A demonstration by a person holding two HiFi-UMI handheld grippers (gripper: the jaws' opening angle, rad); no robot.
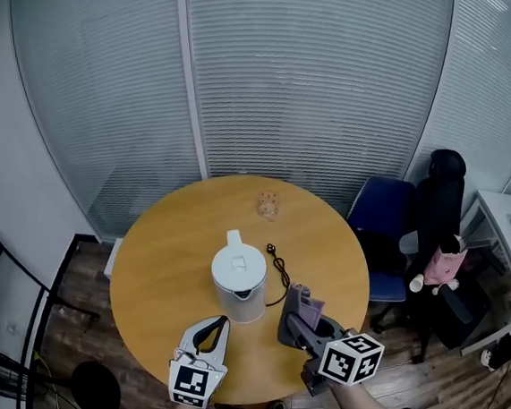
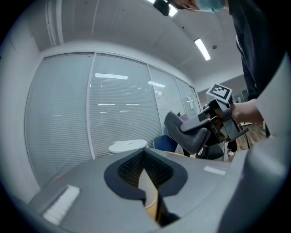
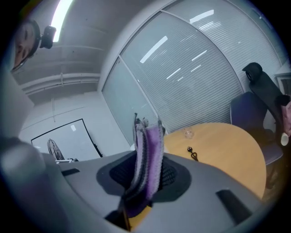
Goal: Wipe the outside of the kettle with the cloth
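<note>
While gripping cloth [image 3: 148, 168], the right hand-held gripper [image 1: 296, 307] hovers beside the kettle [image 1: 240, 281]

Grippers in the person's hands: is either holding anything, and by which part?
The right gripper pinches the folded purple cloth by its lower end; the rest sticks up past the jaws. The left gripper is shut on nothing.

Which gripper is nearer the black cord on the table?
Right. The right gripper, holding the cloth, sits just short of the cord; the left gripper is on the kettle's other side.
</note>
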